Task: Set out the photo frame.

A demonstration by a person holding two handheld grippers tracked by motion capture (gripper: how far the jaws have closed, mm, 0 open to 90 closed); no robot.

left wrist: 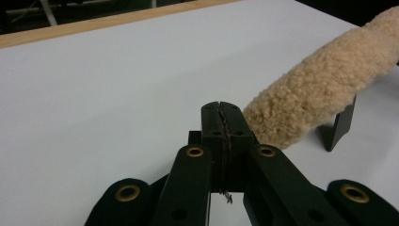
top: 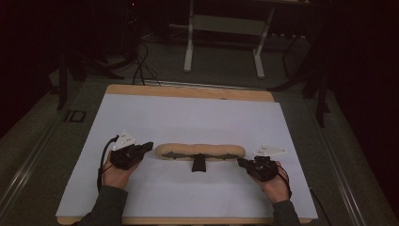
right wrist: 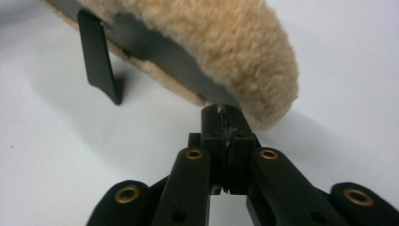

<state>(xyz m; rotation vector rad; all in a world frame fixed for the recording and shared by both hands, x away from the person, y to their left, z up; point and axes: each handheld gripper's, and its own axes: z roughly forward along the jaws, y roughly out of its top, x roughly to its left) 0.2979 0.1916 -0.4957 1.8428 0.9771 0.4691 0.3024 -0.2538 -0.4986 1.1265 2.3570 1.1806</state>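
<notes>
A long tan fleece pad (top: 200,150) lies crosswise on the white sheet (top: 188,117), with a black tab (top: 199,164) sticking out from its middle toward me. My left gripper (top: 149,146) is shut and empty, its tips just beside the pad's left end (left wrist: 320,89) and apart from it (left wrist: 221,106). The tab (left wrist: 341,125) stands behind that end. My right gripper (top: 241,162) is also shut; its tips (right wrist: 221,110) sit right at the edge of the dark lining (right wrist: 160,52) under the pad's right end (right wrist: 211,37). I cannot tell whether they pinch that edge.
The sheet covers a wooden table whose far edge (top: 188,91) shows bare. Beyond it, on the dark floor, stand a white-legged frame (top: 226,28) and some cables (top: 141,66). Wide bare sheet lies ahead of and behind the pad.
</notes>
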